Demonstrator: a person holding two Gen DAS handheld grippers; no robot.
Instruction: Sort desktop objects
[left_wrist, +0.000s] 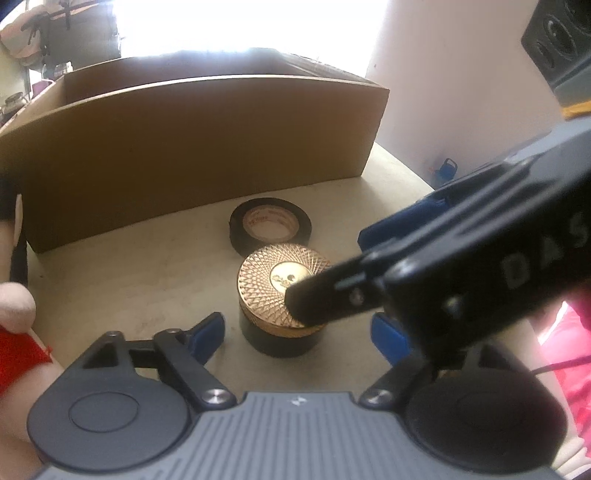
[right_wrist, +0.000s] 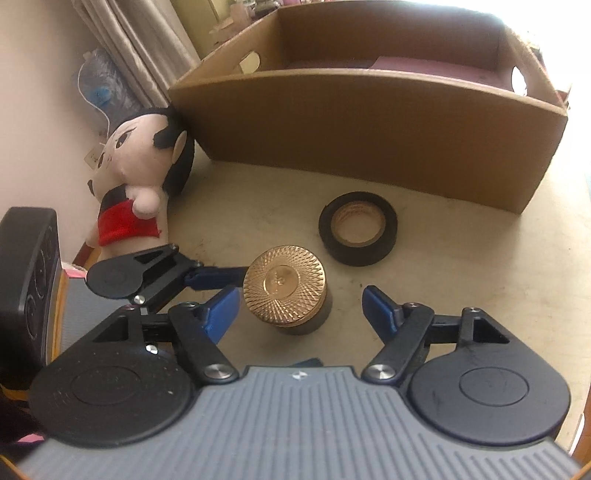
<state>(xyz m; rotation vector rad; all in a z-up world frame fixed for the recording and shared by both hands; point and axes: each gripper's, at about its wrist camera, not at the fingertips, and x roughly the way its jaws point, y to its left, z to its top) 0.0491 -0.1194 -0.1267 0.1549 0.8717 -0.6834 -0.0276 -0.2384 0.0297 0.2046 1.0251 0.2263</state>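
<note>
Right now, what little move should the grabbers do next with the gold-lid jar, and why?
Probably close the right gripper on the gold-lid jar. Its fingers are open on either side of the jar, which stands upright on the table. The left gripper is open around it too, so only one should squeeze before lifting toward the cardboard box.

wall (left_wrist: 424, 92) pale pink | curtain (right_wrist: 136, 40) beige | window (left_wrist: 240, 22) glaring

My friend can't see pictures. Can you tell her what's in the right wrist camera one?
The right gripper is open around a black jar with a gold lid on a table. The left gripper reaches in beside it. Behind sit a tape roll, a doll and a cardboard box.
</note>
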